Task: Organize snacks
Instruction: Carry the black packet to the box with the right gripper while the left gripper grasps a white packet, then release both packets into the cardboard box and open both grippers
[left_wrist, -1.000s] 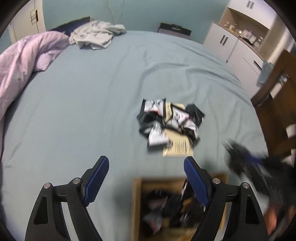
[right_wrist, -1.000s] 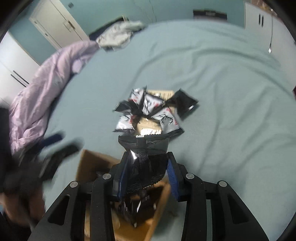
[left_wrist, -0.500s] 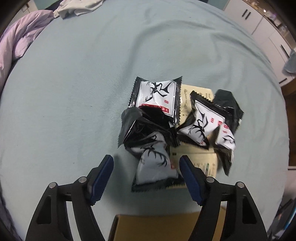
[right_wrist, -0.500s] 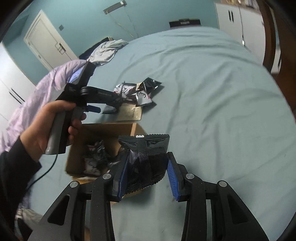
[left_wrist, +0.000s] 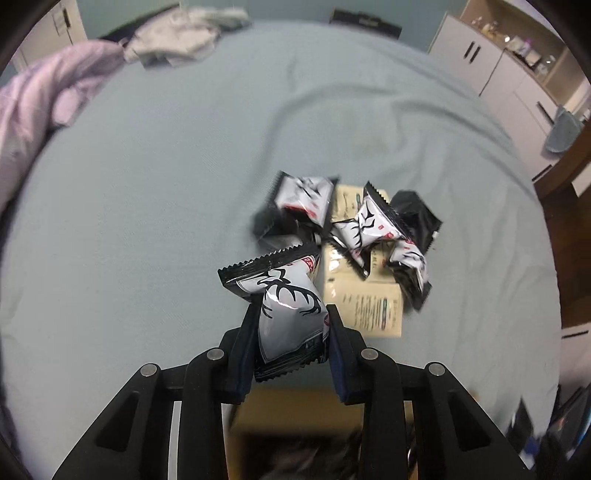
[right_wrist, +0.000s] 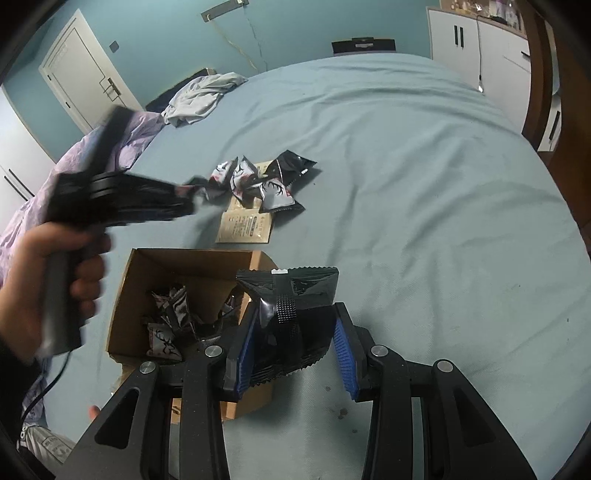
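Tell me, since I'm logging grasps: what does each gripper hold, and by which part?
Left gripper, jaws closing: white antler-print snack packet, by its lower half. Right gripper: black snack packet, gripped across its lower body.

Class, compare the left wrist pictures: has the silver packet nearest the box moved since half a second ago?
Yes. The silver packet has left the pile and now sits between the left fingers.

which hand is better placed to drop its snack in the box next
Right. Its gripper holds a black packet right at the open box. The left gripper, fingers closing on a white packet, is farther back by the pile.
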